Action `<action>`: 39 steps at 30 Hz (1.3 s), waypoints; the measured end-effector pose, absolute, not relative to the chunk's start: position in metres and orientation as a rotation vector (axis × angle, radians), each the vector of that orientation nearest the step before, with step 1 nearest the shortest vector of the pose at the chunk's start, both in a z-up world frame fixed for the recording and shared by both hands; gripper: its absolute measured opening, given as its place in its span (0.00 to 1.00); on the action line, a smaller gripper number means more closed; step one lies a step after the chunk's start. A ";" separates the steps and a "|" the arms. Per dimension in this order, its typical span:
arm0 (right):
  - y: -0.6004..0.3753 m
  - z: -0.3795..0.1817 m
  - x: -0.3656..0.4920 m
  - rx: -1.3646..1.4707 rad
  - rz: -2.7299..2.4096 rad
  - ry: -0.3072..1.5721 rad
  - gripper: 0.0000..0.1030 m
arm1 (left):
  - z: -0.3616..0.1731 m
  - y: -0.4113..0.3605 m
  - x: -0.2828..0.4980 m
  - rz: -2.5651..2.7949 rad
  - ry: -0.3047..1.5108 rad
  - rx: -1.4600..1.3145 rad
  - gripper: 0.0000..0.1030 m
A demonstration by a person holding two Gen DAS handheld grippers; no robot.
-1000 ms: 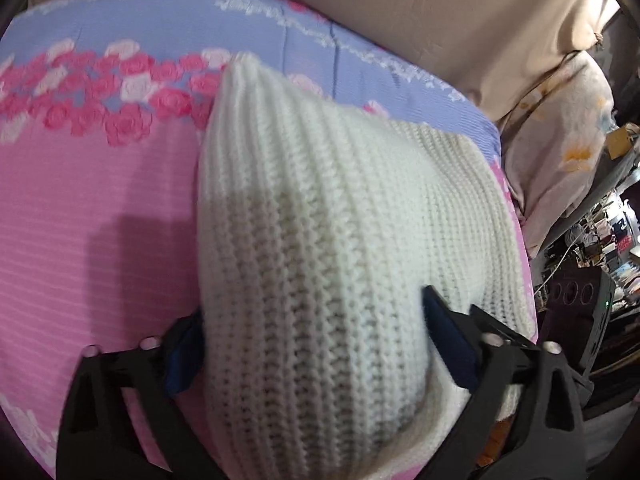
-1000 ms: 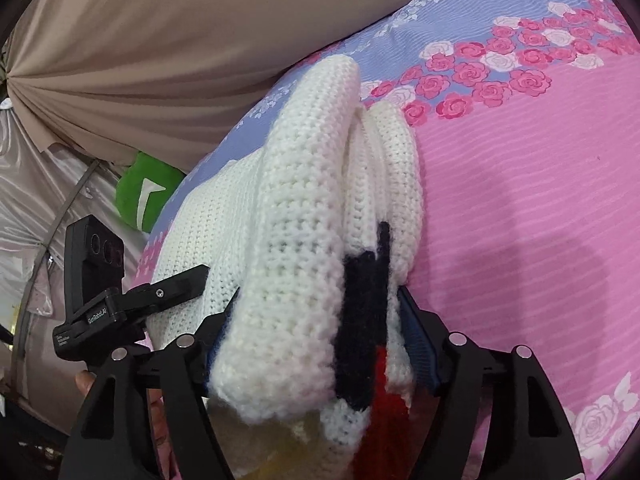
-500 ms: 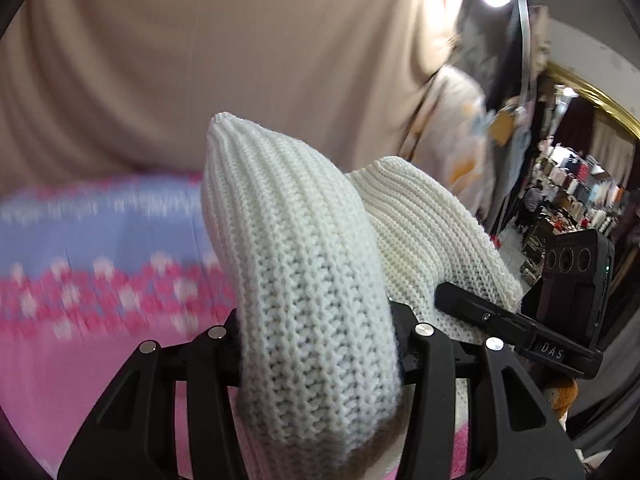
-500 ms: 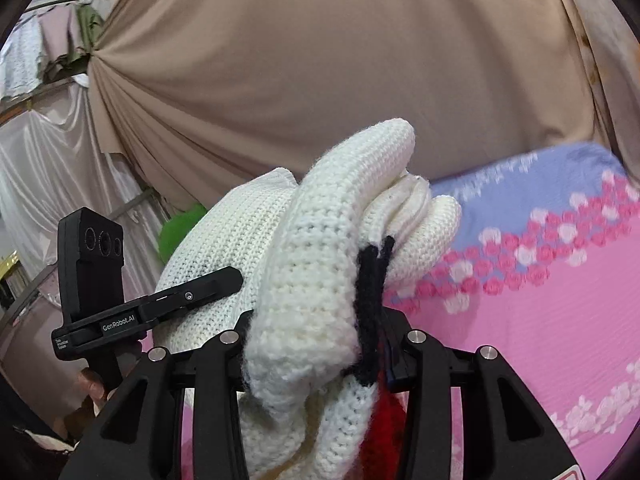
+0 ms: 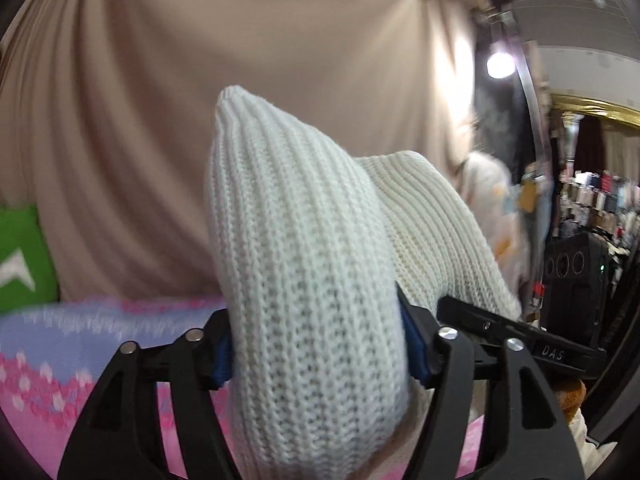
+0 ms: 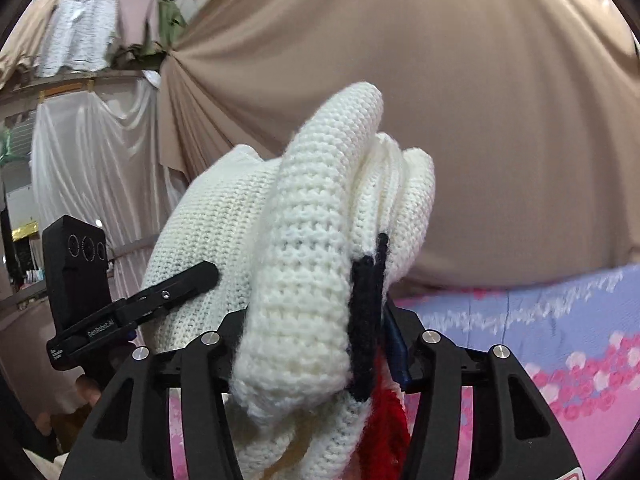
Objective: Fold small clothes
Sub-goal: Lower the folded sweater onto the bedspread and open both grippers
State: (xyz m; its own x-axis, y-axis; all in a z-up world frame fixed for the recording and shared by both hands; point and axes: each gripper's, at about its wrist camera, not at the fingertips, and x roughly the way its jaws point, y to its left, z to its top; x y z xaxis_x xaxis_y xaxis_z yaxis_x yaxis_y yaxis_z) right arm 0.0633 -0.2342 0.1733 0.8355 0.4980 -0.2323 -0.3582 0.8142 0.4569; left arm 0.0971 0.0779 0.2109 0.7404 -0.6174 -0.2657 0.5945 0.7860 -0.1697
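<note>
A white knit sweater point(image 5: 296, 220) bulges thickly between the blue pads of my left gripper point(image 5: 318, 344), held above the bed; the pads touch it on both sides while the jaws are opening. In the right wrist view a folded bundle of the same sweater point(image 6: 320, 200), with a black stripe point(image 6: 366, 320) and a red patch point(image 6: 384, 420), sits between the pads of my right gripper point(image 6: 316, 344), whose jaws are also opening. Each gripper shows in the other's view, close alongside.
The pink and lilac rose-print bedsheet point(image 6: 540, 340) lies below. A beige curtain point(image 5: 160, 120) fills the background. A green item point(image 5: 20, 256) sits at the far left. Hanging clothes point(image 6: 88, 40) and shop racks point(image 5: 592, 200) stand beyond.
Both grippers have risen off the bed with the sweater in them and tipped up towards level. The view now faces the curtain instead of the sheet.
</note>
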 end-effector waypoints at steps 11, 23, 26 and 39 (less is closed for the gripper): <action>-0.237 0.033 0.106 0.425 0.211 0.664 0.50 | 0.053 0.147 0.181 -0.439 0.726 -0.246 0.61; -0.174 0.011 0.191 0.278 0.228 0.780 0.53 | 0.032 0.103 0.206 -0.349 0.739 0.021 0.69; -0.176 0.028 0.189 0.299 0.284 0.734 0.25 | 0.028 0.105 0.207 -0.340 0.742 0.024 0.69; -0.196 0.054 0.144 0.224 0.192 0.658 0.28 | 0.019 0.094 0.199 -0.274 0.737 0.113 0.70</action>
State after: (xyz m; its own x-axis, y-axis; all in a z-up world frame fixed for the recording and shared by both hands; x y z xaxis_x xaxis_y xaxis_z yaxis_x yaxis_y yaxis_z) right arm 0.1437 -0.1955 0.0541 0.7749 0.2460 -0.5822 -0.1047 0.9584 0.2657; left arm 0.1987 0.0936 0.0194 0.7064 -0.2067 -0.6769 0.2858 0.9583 0.0056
